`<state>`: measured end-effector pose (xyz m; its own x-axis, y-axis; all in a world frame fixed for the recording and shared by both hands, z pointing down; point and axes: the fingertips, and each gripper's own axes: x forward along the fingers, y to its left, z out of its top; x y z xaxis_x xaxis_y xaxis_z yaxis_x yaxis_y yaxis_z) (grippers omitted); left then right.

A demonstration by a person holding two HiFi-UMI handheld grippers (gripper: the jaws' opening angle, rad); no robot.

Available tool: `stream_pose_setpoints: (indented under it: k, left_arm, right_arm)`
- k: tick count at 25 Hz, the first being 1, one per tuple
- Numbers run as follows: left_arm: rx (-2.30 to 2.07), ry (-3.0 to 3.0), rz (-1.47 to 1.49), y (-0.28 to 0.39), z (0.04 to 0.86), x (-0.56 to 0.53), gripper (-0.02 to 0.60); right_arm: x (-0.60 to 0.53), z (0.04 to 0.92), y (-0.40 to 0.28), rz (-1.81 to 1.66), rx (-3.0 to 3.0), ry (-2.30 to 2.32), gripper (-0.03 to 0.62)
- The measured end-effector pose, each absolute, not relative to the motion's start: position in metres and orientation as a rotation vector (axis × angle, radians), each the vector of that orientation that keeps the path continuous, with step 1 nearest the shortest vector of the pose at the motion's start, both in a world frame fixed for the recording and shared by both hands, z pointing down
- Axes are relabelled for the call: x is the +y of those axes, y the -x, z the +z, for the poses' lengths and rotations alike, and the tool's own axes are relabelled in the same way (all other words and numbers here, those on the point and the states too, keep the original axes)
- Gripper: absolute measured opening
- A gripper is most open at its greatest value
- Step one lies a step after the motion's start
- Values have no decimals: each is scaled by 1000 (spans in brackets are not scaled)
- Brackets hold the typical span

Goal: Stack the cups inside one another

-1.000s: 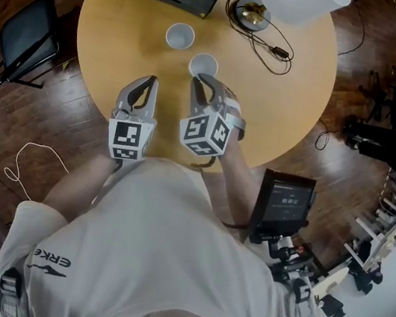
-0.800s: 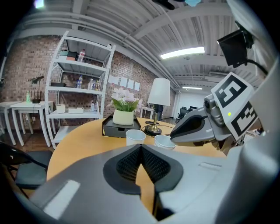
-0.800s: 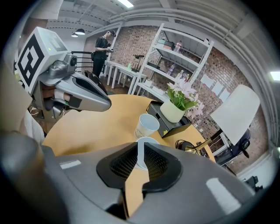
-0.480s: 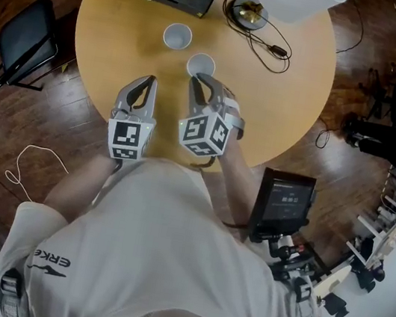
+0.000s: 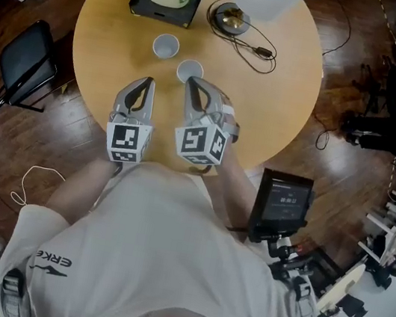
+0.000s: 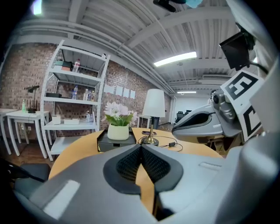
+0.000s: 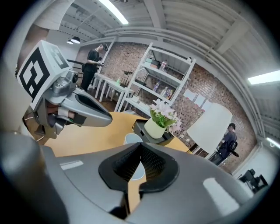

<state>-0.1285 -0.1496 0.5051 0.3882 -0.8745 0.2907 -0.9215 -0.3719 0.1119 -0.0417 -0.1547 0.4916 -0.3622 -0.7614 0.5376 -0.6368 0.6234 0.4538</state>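
The right gripper had just closed on nothing, so the paper cup, upper centre, sat ungrasped; the left gripper was shut too, empty.

Brick wall, white shelving, wooden floor

Steep overhead head view; two low gripper views across shared table.

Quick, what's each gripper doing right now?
Left gripper: closed, empty.
Right gripper: just closed at the rim of the near white cup; grip on it cannot be told.
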Motion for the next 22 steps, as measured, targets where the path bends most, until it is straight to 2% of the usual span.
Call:
stream_pose_setpoints:
  k: [5, 12, 22]
  left_arm:
    - [-1604, -2469, 188, 117, 489, -168, 2]
    - [-1638, -2567, 119, 118, 419, -150, 2]
    - [-1645, -2628, 131, 122, 399, -170, 2]
  right_arm:
    - [-170, 466, 29, -213, -2175, -1258, 14]
    - [-147, 390, 16, -190, -2263, -1455, 14]
    - [-146, 370, 0, -174, -2271, -1583, 14]
